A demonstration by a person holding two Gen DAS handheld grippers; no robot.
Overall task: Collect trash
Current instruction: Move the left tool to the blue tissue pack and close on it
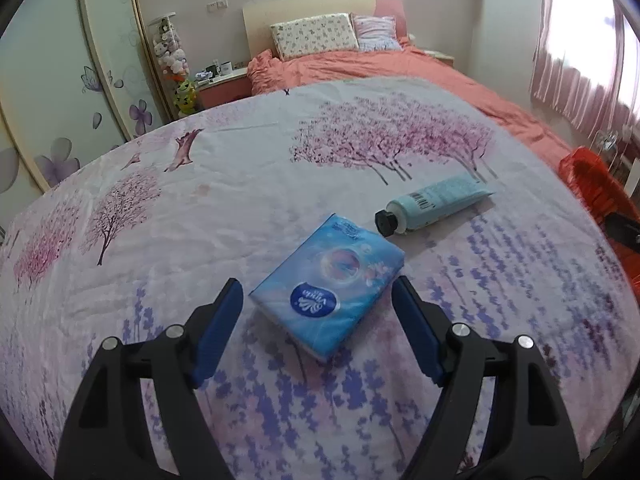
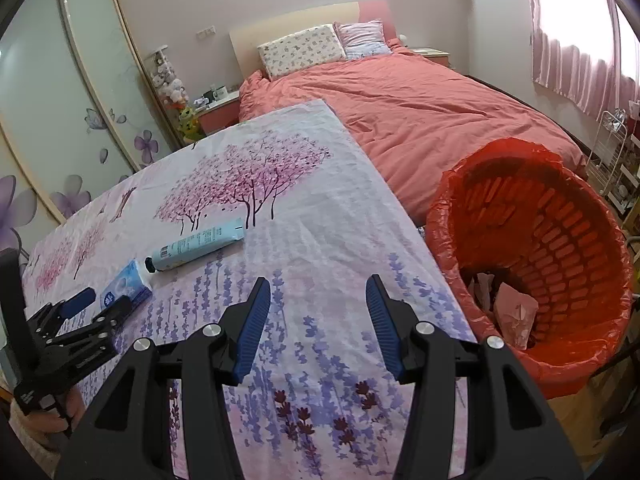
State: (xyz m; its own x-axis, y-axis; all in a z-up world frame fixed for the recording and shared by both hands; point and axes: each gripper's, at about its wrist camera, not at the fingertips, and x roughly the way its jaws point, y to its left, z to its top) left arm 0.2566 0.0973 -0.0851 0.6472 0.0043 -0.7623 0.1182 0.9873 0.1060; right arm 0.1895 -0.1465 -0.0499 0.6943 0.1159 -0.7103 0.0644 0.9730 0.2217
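- Blue plastic-wrapped tissue pack [image 1: 326,288] lying flat on floral-cloth-covered counter [image 1: 240,184], between the spread fingers of left hand-held gripper [image 1: 318,292]; likely placed as trash to be lifted.
- Pale blue squeeze tube with black cap [image 1: 434,206] resting on its side at about 1 o'clock from the pack, just beside it, cap end nearest the pack.
- Red slatted plastic basket lined with a red bag [image 2: 568,240] standing off the counter's right edge, at 3 o'clock from right hand-held gripper [image 2: 318,292]; pinkish scraps already inside, so probably the drop point.
- Left hand-held gripper released, pads clear of the pack, tilted steeply down and straddling the near end.
- Right hand-held gripper released and empty, angled down over bare cloth.
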